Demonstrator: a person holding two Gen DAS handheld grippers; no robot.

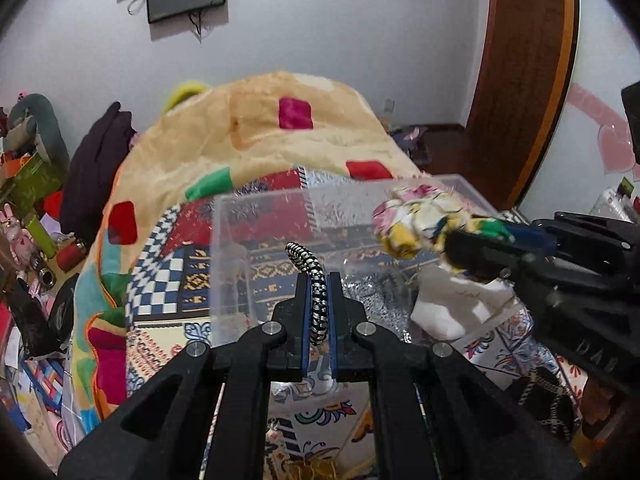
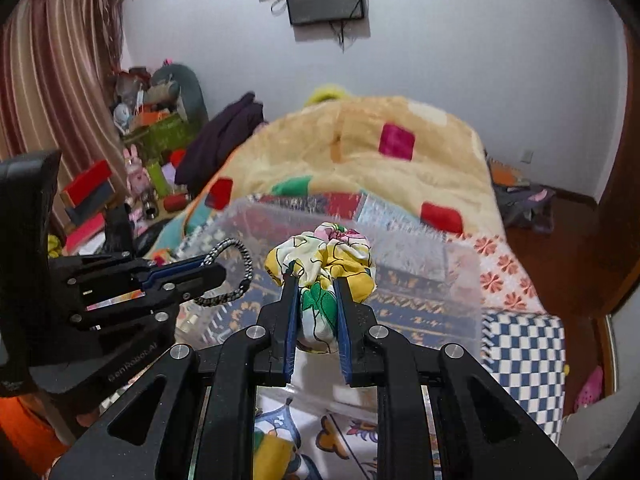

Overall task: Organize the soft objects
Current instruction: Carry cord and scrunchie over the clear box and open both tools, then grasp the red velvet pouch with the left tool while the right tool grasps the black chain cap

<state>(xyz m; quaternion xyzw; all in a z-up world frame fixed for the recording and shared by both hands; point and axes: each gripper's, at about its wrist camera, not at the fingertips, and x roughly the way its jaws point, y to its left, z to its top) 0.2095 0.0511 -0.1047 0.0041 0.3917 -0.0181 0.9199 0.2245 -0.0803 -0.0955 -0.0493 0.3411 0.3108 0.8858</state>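
My left gripper is shut on a black-and-white braided hair tie, held above a clear plastic box on the bed. It also shows in the right wrist view with the hair tie looping out of it. My right gripper is shut on a floral yellow, white and green scrunchie, held over the same box. In the left wrist view the right gripper holds the scrunchie at the box's right side.
A cream blanket with coloured squares is heaped behind the box. A patterned bedspread covers the bed. A cluttered shelf and dark clothing stand at left. A wooden door is at right.
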